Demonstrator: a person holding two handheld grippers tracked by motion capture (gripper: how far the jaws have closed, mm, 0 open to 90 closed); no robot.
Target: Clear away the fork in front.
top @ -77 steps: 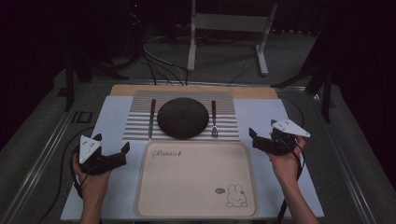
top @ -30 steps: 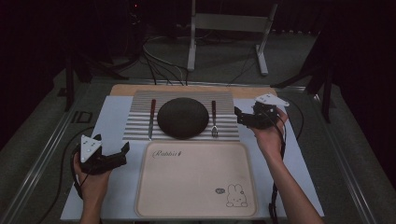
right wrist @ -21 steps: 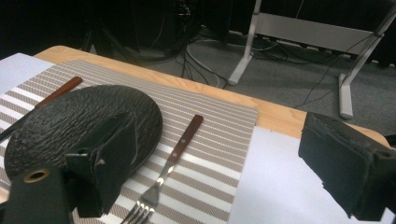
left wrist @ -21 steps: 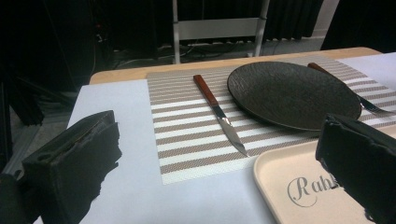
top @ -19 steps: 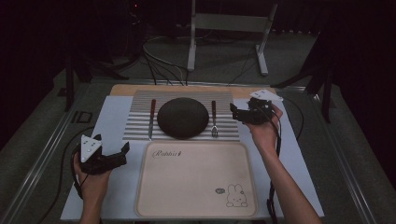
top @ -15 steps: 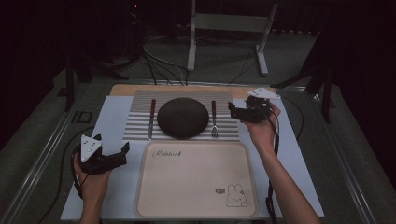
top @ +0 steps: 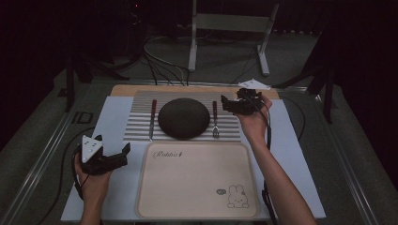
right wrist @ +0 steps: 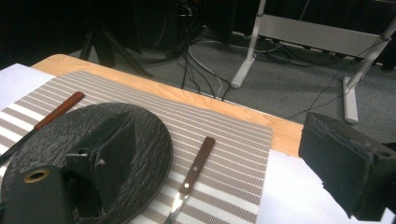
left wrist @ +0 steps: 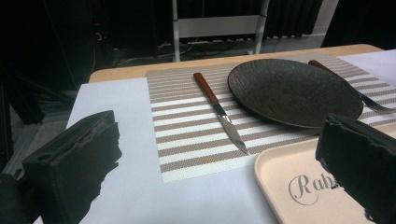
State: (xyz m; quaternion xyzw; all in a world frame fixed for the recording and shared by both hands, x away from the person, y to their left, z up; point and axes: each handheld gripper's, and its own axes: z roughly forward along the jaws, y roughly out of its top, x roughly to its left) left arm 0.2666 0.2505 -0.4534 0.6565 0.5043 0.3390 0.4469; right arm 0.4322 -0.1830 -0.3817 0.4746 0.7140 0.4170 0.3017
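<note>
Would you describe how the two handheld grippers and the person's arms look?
Both the left gripper and the right gripper are black with two blocky, rough-surfaced jaws, a pale three-cornered plate on top and a dark trailing cable. The forearms are bare, with no sleeves visible.

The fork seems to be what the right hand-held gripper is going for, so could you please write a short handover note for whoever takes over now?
Right hand-held gripper: open, empty, just above the fork, jaws either side of its wooden handle.
Left hand-held gripper: open, empty, left of the rabbit tray.
Things: fork right of the black plate, knife to its left, all on the striped placemat.
Done: approach to the fork.
Left: close on the handle, lift; nothing has been picked up yet.
</note>
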